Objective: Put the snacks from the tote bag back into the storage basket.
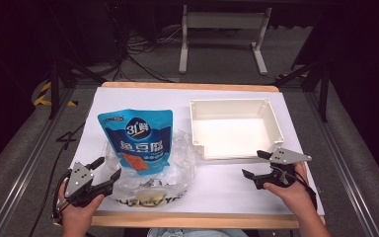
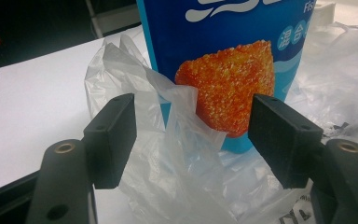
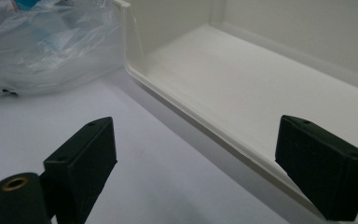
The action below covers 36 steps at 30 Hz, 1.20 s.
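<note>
Between the spread left gripper [image 2: 193, 140] jaws, seemingly untouched, rises the plastic bag [image 2: 186, 154].

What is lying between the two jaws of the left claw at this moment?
In the left gripper view, a raised fold of the clear plastic bag stands between the open jaws, untouched by either, with the blue snack pouch behind it.

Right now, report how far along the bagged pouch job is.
Done: nothing visible; the white bin is empty. In hand: the left gripper is open around a fold of the clear plastic bag, on which the blue pouch lies. The right gripper is open beside the bin. Left, probably: moving the pouch.
</note>
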### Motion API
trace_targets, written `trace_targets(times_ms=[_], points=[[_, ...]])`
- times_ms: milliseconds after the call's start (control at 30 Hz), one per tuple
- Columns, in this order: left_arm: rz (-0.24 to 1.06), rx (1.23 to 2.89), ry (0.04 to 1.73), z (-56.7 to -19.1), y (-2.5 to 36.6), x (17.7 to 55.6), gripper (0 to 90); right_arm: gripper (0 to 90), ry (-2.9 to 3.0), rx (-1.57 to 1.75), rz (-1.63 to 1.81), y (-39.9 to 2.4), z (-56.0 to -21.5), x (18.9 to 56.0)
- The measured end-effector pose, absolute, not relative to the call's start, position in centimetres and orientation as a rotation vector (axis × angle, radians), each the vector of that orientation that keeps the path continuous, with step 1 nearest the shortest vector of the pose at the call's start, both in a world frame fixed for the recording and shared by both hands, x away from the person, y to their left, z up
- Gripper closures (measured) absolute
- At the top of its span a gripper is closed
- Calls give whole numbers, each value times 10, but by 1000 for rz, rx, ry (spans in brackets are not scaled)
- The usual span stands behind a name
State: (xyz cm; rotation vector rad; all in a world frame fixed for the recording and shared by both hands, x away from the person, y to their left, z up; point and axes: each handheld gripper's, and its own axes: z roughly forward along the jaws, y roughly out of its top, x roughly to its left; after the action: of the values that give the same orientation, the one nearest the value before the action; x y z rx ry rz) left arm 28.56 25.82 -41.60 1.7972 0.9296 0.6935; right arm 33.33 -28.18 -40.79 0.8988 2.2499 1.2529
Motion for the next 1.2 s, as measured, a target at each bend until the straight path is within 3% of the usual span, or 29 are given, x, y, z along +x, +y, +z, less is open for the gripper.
trace_targets(times_ms=[833, 1200], points=[[653, 1726, 913, -413, 265, 285, 318, 130, 2205, 794, 1359, -287, -398, 328], [659, 1730, 918, -413, 264, 286, 317, 61, 2208, 756, 1479, -279, -392, 325]])
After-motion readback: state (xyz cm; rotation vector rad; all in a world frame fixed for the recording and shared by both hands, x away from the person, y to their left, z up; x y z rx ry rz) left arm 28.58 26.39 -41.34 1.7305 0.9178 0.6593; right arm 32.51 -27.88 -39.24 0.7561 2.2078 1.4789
